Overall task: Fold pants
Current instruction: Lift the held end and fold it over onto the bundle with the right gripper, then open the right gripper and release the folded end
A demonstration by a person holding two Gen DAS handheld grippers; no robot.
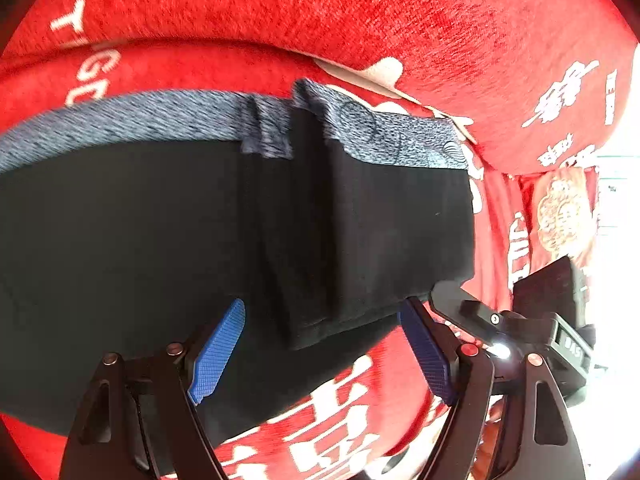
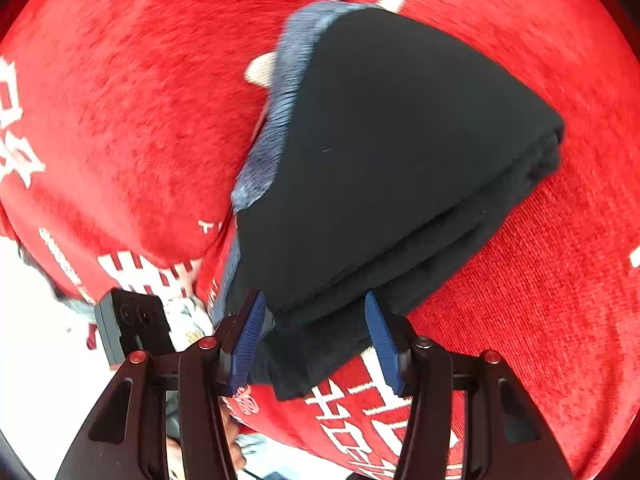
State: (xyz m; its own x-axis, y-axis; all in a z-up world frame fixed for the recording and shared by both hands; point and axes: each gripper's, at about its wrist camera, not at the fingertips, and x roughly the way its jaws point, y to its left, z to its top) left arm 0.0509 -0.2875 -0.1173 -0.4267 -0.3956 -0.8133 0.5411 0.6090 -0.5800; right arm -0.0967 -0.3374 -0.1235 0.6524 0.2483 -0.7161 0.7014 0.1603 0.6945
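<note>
Folded black pants [image 1: 168, 220] with a grey waistband [image 1: 132, 116] are seen lying on a red blanket [image 1: 320, 12] printed with white characters. The left claw [image 1: 320, 348] is angled steeply downward over them, its blue pads spread wide, nothing gripped. The right claw [image 2: 316, 340] is held low at the bundle's near corner, pads half open; the stacked fabric edge lies between them, the left pad touching it, unpinched.
</note>
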